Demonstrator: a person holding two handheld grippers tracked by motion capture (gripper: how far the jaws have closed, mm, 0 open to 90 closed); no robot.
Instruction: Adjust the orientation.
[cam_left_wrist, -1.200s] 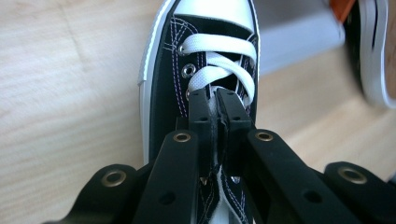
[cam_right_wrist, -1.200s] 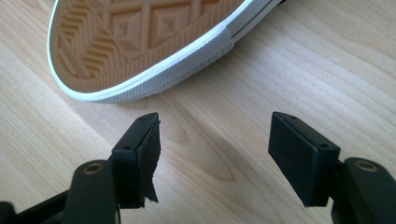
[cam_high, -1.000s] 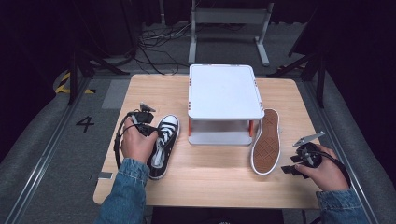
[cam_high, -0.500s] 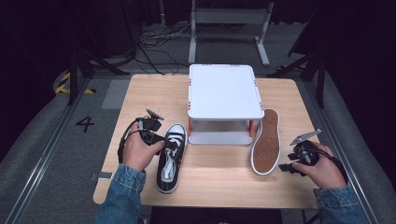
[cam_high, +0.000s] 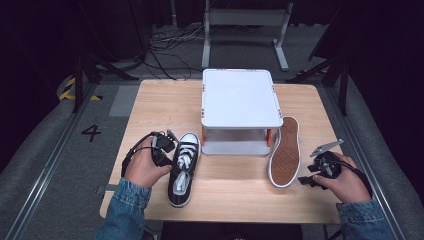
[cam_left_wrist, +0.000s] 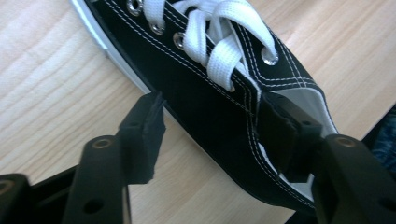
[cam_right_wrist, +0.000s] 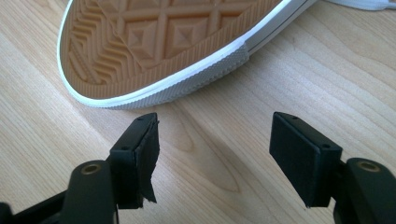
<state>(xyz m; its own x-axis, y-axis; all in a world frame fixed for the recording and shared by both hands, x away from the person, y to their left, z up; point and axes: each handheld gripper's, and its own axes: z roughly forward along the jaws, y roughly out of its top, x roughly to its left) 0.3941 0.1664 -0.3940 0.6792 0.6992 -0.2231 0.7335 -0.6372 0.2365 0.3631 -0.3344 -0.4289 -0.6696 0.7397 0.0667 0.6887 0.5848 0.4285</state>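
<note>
Down at the left gripper (cam_left_wrist: 210, 135) the jaws stand wide apart and straddle the side of the black sneaker (cam_left_wrist: 224, 93): one pad hangs over bare wood just outside the white sole edge, the other sits inside the shoe's opening against the collar, so the canvas wall lies between them, though whether either pad presses on it I cannot tell. Just ahead of those jaws run the white laces (cam_left_wrist: 219, 37). From above, that sneaker (cam_high: 183, 169) stands upright on its sole, just beside the left hand (cam_high: 145, 167). Over at the right gripper (cam_right_wrist: 215, 158) the jaws are likewise spread wide with nothing between them but tabletop; just beyond their tips lies the second sneaker (cam_right_wrist: 154, 42), turned to show its tan patterned sole, close to the pads but apart from them. Seen from above, that overturned sneaker (cam_high: 284, 152) lies beside the right hand (cam_high: 345, 180), with its far end next to the white two-tier stand (cam_high: 240, 97). Both shoes flank this stand on the wooden table (cam_high: 150, 105).
</note>
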